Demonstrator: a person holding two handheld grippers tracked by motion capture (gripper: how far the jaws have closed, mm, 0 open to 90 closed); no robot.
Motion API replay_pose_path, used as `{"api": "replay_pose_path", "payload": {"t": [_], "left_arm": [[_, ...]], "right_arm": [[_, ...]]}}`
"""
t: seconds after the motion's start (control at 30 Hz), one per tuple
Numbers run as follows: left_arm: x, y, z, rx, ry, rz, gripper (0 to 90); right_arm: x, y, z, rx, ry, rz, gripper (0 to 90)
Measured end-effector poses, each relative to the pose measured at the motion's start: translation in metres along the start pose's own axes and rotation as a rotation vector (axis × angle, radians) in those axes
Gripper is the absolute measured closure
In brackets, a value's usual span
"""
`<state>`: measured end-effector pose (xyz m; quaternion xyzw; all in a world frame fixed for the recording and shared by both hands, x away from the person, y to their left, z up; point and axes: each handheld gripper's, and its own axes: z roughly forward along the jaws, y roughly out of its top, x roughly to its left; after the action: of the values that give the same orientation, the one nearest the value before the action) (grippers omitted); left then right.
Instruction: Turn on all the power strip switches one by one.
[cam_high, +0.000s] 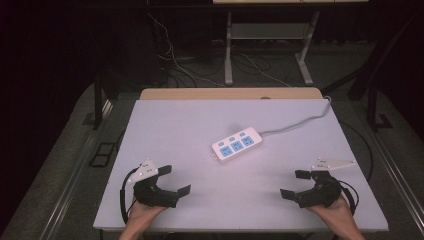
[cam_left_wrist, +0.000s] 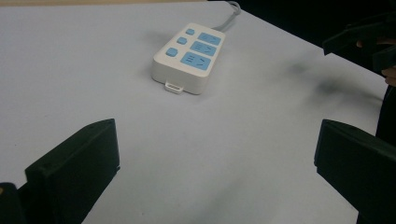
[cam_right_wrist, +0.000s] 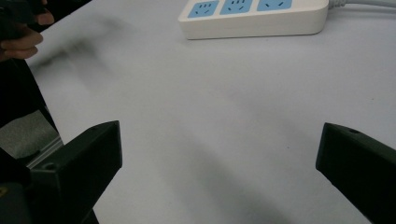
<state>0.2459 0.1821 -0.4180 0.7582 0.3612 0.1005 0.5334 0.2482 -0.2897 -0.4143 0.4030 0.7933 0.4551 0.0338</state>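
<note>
A white power strip (cam_high: 236, 144) with three blue sockets and three blue switches lies near the middle of the white table (cam_high: 170, 125); its grey cable (cam_high: 300, 123) runs off the far right edge. In the left gripper view the power strip (cam_left_wrist: 189, 57) lies ahead, and in the right gripper view the power strip (cam_right_wrist: 254, 16) sits at the top. My left gripper (cam_high: 174, 180) rests open near the front left, with nothing between its jaws. My right gripper (cam_high: 294, 184) is open near the front right, likewise empty. Both are well short of the strip.
A wooden board (cam_high: 230, 93) borders the table's far edge. Beyond it stand a metal desk frame (cam_high: 267, 45) and loose cables (cam_high: 175, 60) on the dark floor. The other gripper (cam_left_wrist: 364, 39) appears at the upper right of the left gripper view.
</note>
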Motion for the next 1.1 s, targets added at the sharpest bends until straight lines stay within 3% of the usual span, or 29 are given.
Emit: {"api": "replay_pose_path", "payload": {"t": [1.1], "left_arm": [[0.001, -0.001, 0.002, 0.028, -0.027, -0.011, 0.0]], "right_arm": [[-0.002, 0.057, 0.003, 0.019, 0.013, -0.069, 0.3]]}}
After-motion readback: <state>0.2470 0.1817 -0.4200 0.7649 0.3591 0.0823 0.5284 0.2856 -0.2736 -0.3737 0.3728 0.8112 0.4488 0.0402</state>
